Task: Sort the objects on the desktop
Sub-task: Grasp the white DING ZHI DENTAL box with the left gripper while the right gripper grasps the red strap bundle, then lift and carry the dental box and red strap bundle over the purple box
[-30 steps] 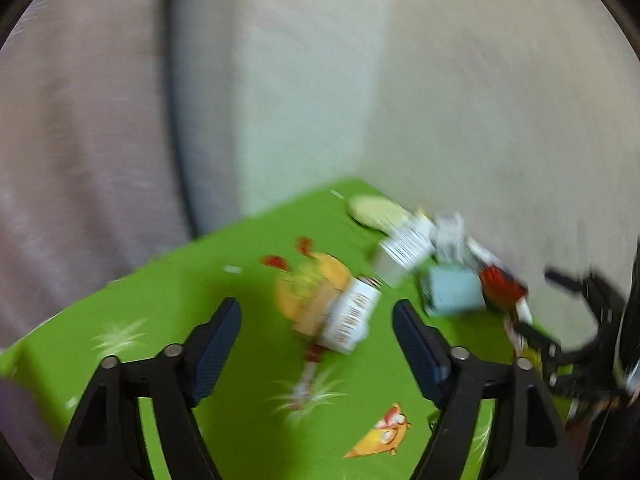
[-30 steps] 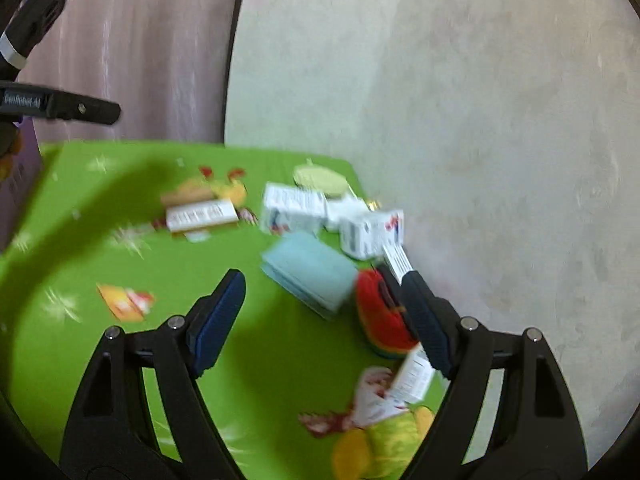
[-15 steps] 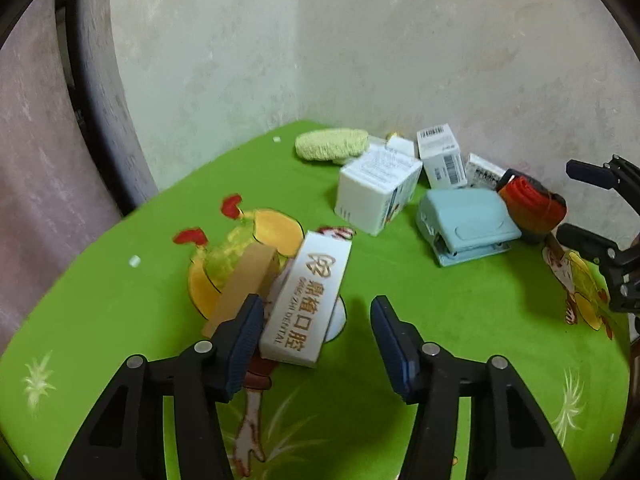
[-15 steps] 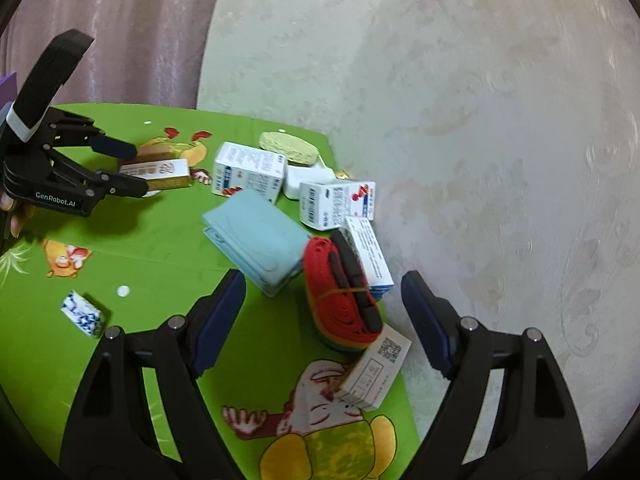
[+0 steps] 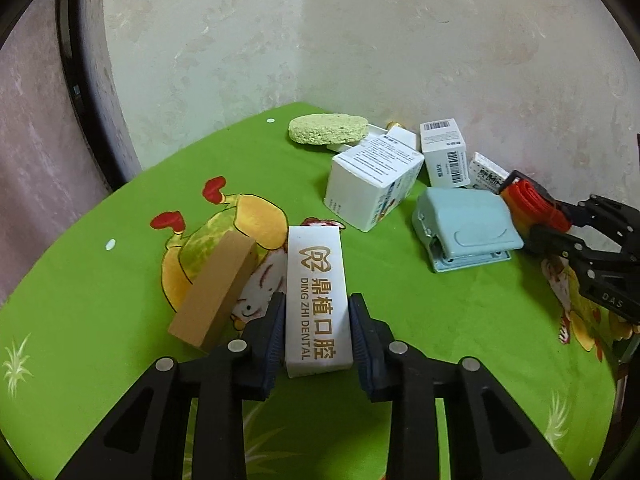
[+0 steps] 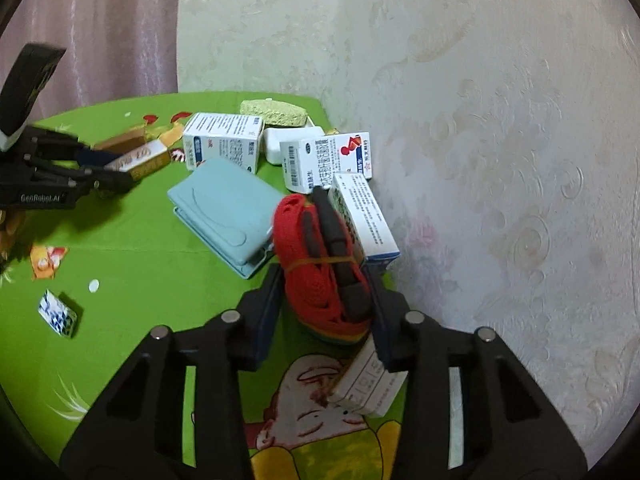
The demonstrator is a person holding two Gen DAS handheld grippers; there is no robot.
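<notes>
Left wrist: white dental box (image 5: pixel 318 300), gold lettering, lies flat on green cloth (image 5: pixel 120 360).

matt green cloth mat (image 5: pixel 400 320), glossy white cardboard box (image 5: pixel 318 300), woven red strap (image 6: pixel 316 256), rough sponge (image 5: pixel 328 129).

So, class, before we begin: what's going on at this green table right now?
A person is sorting clutter with two hand-held tongs. The left tongs have just been closing on a white dental box beside a tan block. The right tongs have just been closing around a red strap bundle next to the blue hole punch.
</notes>
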